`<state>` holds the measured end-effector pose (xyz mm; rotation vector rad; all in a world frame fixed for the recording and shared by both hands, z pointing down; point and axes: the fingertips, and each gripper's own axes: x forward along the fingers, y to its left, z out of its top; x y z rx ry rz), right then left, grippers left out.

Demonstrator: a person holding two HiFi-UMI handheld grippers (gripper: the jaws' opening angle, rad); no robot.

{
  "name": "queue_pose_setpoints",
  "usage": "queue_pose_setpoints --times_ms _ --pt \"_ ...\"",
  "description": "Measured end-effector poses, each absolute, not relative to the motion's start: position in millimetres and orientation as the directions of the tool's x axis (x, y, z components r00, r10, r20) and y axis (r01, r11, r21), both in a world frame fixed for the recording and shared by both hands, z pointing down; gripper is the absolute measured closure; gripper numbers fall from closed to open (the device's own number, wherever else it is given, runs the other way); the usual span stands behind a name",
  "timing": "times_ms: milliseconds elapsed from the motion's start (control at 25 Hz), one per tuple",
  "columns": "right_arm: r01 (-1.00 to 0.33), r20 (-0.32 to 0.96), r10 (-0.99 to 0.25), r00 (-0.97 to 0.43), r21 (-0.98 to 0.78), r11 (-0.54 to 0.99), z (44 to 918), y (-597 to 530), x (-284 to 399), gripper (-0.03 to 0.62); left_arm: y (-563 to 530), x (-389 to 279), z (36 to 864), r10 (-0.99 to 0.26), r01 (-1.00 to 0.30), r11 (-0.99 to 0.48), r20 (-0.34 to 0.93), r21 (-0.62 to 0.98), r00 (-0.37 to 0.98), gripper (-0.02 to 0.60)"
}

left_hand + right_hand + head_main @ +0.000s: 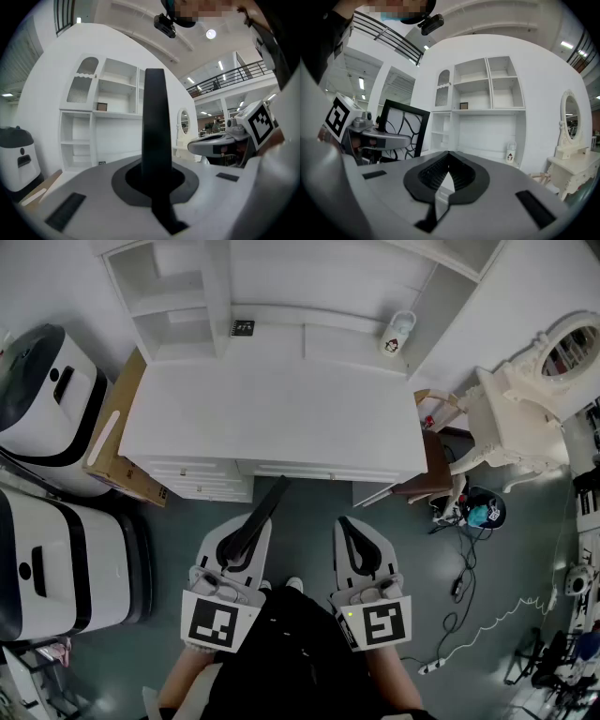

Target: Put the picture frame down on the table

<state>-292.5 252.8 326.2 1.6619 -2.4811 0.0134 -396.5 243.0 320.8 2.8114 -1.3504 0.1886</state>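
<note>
The picture frame (270, 505) is a thin black frame, held upright and edge-on in front of the white table (281, 409). My left gripper (251, 532) is shut on its lower edge. In the left gripper view the frame (155, 122) rises as a dark bar from between the jaws. The right gripper view shows its face, the frame (404, 129) with black curved lines on white, off to the left. My right gripper (349, 524) is shut with nothing in it, level beside the left one, short of the table's front edge.
A white shelf unit (178, 296) stands on the table's back, with a small dark square (243, 328) and a white bottle (398, 334). Cardboard (117, 432) and white appliances (47, 395) are left. A wooden stool (433, 465), a white mirror dresser (534, 399) and floor cables (469, 615) are right.
</note>
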Motion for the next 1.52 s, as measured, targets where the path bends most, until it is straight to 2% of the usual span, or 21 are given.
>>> queue_pose_setpoints --times_ms 920,1240,1520 --pt "-0.948 0.120 -0.945 -0.303 0.059 0.312 323.6 261.0 -310.6 0.592 246.2 -419.8 319.5 -0.745 -0.745 -0.666 0.099 -0.036 0.660 0.569" --pt "-0.963 0.119 -0.961 -0.249 0.076 0.259 327.3 276.8 -321.9 0.592 253.7 -426.6 322.7 -0.697 -0.698 -0.716 0.088 -0.028 0.711 0.569" --pt "-0.980 0.127 -0.977 -0.173 0.077 0.184 330.2 298.7 -307.1 0.592 264.9 -406.2 325.0 -0.624 -0.624 -0.781 0.078 -0.032 0.777 0.569"
